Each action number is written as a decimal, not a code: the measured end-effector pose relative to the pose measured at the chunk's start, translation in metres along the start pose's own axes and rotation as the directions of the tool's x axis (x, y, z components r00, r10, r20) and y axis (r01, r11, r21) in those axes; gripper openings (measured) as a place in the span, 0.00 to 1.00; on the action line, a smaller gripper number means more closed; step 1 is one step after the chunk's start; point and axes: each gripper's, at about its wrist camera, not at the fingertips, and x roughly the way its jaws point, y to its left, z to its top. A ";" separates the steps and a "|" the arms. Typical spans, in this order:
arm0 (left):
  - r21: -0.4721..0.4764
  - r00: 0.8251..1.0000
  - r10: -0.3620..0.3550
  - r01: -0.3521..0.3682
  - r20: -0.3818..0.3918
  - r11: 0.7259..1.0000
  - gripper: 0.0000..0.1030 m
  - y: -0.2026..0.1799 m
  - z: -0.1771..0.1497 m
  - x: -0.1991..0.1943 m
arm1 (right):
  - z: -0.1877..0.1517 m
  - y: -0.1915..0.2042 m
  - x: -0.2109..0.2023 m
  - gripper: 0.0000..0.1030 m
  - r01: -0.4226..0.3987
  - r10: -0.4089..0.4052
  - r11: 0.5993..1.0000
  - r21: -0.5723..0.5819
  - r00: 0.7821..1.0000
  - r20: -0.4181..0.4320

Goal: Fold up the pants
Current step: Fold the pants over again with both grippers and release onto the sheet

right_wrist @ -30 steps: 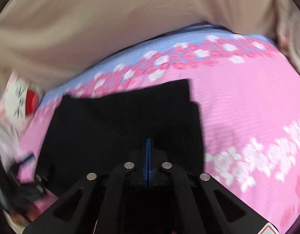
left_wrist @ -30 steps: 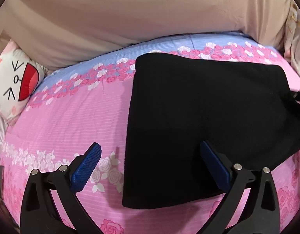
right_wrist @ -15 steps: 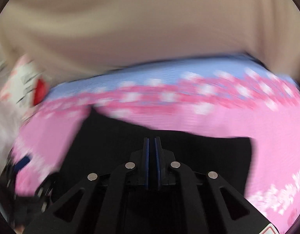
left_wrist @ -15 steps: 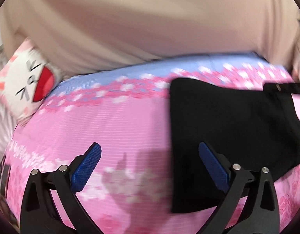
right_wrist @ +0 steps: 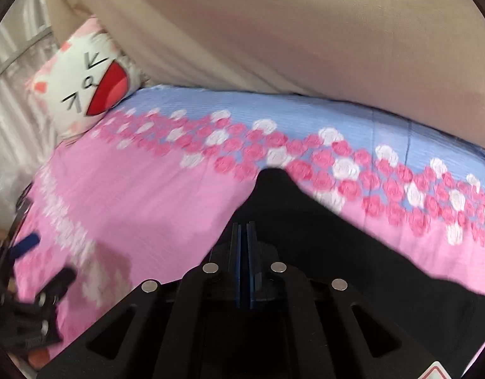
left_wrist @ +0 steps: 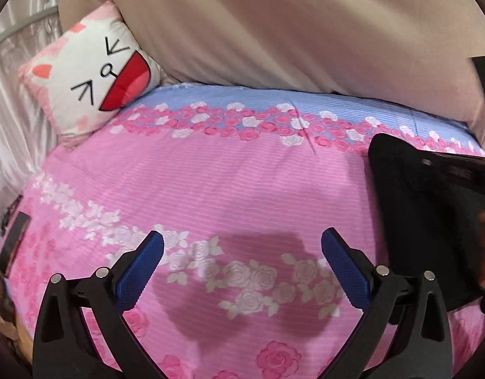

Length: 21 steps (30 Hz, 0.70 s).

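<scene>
The black pants [left_wrist: 425, 221] lie folded on the pink floral bedsheet [left_wrist: 210, 189], at the right edge of the left wrist view. My left gripper [left_wrist: 242, 249] is open and empty over bare sheet, left of the pants. My right gripper [right_wrist: 244, 240] is shut on the black pants [right_wrist: 321, 246], which spread out under and beyond its blue pads. The right gripper's black body [left_wrist: 457, 170] shows over the pants in the left wrist view. The left gripper [right_wrist: 31, 268] shows blurred at the lower left of the right wrist view.
A cat-face cushion [left_wrist: 94, 75] leans at the far left against a beige padded headboard [left_wrist: 289, 25]. A pale curtain [left_wrist: 12, 94] hangs at the left. A dark flat object [left_wrist: 15, 237] lies at the bed's left edge.
The left gripper has swung left, off the pants and over bare sheet. The right gripper stays shut on the pants and has turned left with them.
</scene>
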 end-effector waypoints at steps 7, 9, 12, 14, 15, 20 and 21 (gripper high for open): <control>0.040 0.993 -0.116 0.115 0.007 0.993 0.95 -0.027 0.002 -0.012 | 0.014 -0.007 0.024 0.05 -0.088 0.090 0.994 0.063 0.995 -0.029; 0.060 0.991 -0.132 0.131 0.013 0.990 0.95 -0.035 0.002 -0.017 | 0.001 -0.029 -0.011 0.05 -0.068 0.064 0.994 0.086 0.997 0.042; 0.079 0.986 -0.163 0.161 0.019 0.984 0.95 -0.050 0.003 -0.023 | -0.043 -0.090 -0.068 0.08 0.019 -0.036 0.976 0.217 0.997 0.074; 0.088 0.980 -0.197 0.196 0.007 0.977 0.95 -0.068 0.005 -0.021 | -0.071 -0.125 -0.085 0.11 0.100 -0.117 0.955 0.278 0.992 0.047; 0.095 0.978 -0.209 0.209 -0.003 0.973 0.95 -0.077 0.005 -0.020 | -0.095 -0.145 -0.091 0.04 0.176 -0.185 0.938 0.298 0.983 0.005; 0.191 0.978 -0.205 0.210 -0.045 0.959 0.95 -0.136 -0.007 -0.013 | -0.150 -0.197 -0.129 0.12 0.147 -0.185 0.868 0.474 0.982 0.035; 0.214 0.979 -0.198 0.205 -0.051 0.955 0.95 -0.147 -0.012 -0.015 | -0.154 -0.188 -0.147 0.16 0.164 -0.223 0.879 0.448 0.971 0.081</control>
